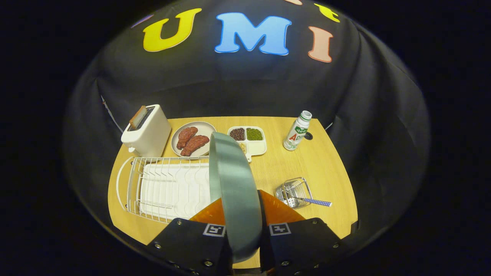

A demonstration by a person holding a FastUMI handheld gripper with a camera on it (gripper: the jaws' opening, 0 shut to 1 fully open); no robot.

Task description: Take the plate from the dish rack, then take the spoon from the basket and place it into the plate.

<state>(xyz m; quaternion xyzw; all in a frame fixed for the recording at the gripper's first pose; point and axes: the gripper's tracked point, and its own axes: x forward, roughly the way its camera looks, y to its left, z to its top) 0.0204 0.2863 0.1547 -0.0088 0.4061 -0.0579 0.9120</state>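
Currently my gripper (242,226) clamps the grey-green round plate (234,191) edge-on at lower centre, clear of the white wire dish rack (161,188); next I set it flat, then fetch the blue-checked-handled spoon (316,201) from the small wire basket (293,191), lower right.

The grey-green round plate (234,191), held edge-on between the orange fingers (282,211) of the gripper (242,214), hides the right end of the white wire dish rack (165,188) and a corner of the white divided tray of beans (251,140). Its lower rim is lost between the black finger mounts. The blue checked spoon (316,202) has its bowl buried inside the small wire basket (293,191). The white bottle (297,131) label is too small to make out.
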